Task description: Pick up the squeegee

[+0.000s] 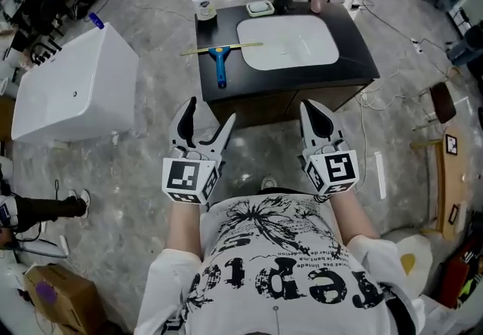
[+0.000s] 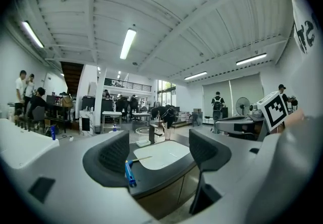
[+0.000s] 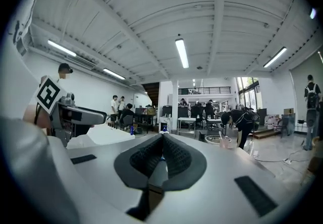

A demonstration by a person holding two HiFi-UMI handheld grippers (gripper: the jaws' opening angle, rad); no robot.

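squeegee (image 1: 219,59) lies on counter (image 1: 356,48) beside sink (image 1: 287,43).

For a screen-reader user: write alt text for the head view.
A person holds two grippers, the left gripper open and the right gripper shut, short of a black counter. On it a blue-handled squeegee lies untouched, left of a white sink.

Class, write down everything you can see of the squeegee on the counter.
The squeegee is T-shaped: a blue handle, plastic by its look, and a long thin yellowish blade bar. It lies flat on the black countertop, left of the white sink, handle toward the front edge, blade's right end at the sink's rim.
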